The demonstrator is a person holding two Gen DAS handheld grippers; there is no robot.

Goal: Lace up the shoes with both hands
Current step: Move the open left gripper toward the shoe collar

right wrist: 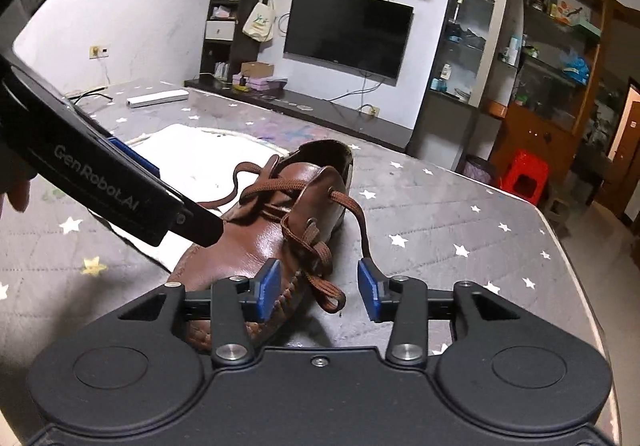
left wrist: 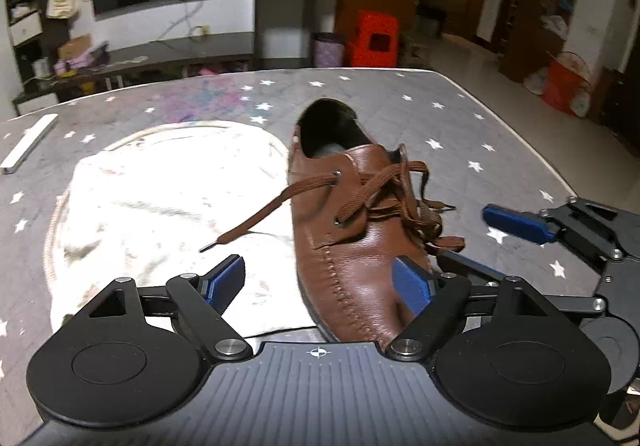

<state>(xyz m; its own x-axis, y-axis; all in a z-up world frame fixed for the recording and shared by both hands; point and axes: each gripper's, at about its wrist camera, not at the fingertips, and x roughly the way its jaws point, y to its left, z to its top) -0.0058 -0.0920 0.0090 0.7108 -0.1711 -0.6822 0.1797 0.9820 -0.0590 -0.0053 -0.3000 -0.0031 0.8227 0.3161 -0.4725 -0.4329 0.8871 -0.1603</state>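
The brown leather shoe sits on the grey star-patterned surface, which looks like a mattress, toe toward both cameras and its left edge lying on a white cloth. Left tool is spread wide, its 2 blue pads apart, the right one over the toe leather, nothing gripped. One lace end runs out of the top left eyelet and trails over the cloth, its tip free. Across on the right side, the right tool is parted too, straddling a loose loop of brown lace beside the shoe's stitched edge. The other lace strand drops from the upper eyelet down to the right-hand pad; touching or just short, I can't tell. The laces are crossed loosely over the tongue, untied.
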